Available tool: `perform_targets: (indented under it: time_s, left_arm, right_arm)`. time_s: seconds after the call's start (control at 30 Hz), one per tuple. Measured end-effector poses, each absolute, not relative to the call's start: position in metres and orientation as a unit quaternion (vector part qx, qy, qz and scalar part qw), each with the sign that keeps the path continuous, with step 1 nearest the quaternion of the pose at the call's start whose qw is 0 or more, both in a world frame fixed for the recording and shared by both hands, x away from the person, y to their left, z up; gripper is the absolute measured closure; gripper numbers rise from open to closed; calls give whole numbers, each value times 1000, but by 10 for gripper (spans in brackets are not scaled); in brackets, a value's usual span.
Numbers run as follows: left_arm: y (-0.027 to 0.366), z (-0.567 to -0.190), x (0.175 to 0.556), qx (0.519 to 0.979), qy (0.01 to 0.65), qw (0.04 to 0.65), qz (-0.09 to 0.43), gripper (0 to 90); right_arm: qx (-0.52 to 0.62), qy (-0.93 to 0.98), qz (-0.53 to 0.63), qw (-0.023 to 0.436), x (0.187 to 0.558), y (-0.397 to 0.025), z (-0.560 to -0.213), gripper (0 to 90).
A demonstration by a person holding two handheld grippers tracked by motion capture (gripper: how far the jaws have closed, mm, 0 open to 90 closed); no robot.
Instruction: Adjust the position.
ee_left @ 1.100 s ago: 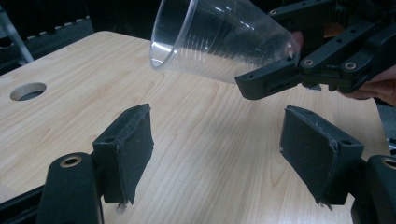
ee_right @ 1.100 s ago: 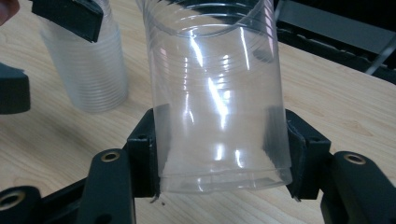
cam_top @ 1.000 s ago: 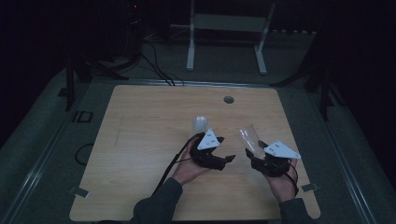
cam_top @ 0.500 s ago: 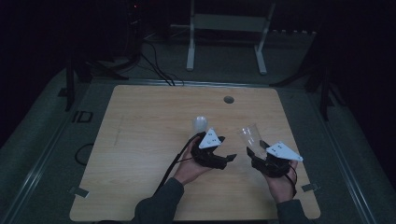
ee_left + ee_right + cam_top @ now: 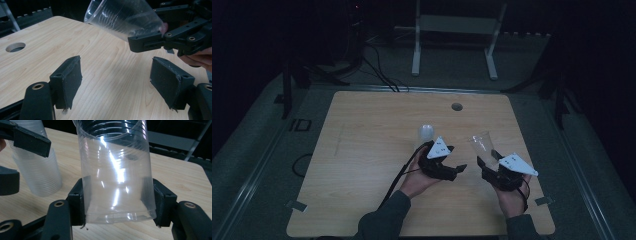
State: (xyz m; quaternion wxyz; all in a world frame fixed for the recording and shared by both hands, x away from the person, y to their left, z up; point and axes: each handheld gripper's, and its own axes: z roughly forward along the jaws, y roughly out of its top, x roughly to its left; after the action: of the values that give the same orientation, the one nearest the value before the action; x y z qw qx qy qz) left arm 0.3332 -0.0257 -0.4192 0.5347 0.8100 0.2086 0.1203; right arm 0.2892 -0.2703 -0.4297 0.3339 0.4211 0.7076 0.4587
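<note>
1. Right gripper view: clear ribbed plastic cup [image 5: 116, 170] stands between the two black jaws of the right gripper [image 5: 119, 202], clamped near its base, mouth pointing away from the camera. Pads press on both sides of the cup wall.
2. High view: same cup [image 5: 482, 145] sits at the tip of the right gripper [image 5: 488, 162], lifted off the light wooden table [image 5: 362, 150] and tilted, over the table's right half.
3. Left gripper view: cup [image 5: 122, 20] seen from the side, tilted, open mouth up and to the left, base caught in the right gripper [image 5: 160, 37]. It hangs above the tabletop [image 5: 105, 70], not touching it.
4. Left gripper [image 5: 116, 82]: jaws wide apart, nothing between them, bare wood showing in the gap. In the high view the left gripper [image 5: 457, 169] points toward the right gripper, close beside it but apart.
5. Stack of frosted clear plastic cups [image 5: 37, 170] stands on the table behind the left gripper [image 5: 15, 152] in the right gripper view; in the high view the stack [image 5: 425, 134] is just beyond the left gripper's grey plate.
6. Round hole [image 5: 457, 106] in the tabletop near its far edge, well apart from both grippers.
</note>
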Motion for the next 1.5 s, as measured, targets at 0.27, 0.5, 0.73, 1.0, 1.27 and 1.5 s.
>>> perform_targets:
  time_s: [0.27, 0.5, 0.73, 1.0, 1.27, 1.5]
  left_arm:
    - [-28, -418, 334, 807, 215, 538, 118, 251]
    - [-28, -417, 335, 803, 223, 541, 113, 251]
    - [-30, -415, 336, 802, 229, 540, 113, 251]
    - [-33, -413, 337, 802, 232, 541, 105, 250]
    - [-35, -409, 339, 799, 238, 544, 94, 240]
    - [-35, -405, 340, 791, 245, 554, 89, 238]
  right_arm:
    - [419, 696, 467, 351, 285, -269, -428, 414]
    - [419, 685, 476, 358, 284, -270, -428, 414]
    - [415, 681, 482, 363, 282, -269, -429, 414]
    - [411, 676, 489, 368, 279, -269, -429, 414]
    - [405, 671, 497, 372, 277, -268, -430, 413]
    - [401, 668, 504, 373, 275, -267, -430, 413]
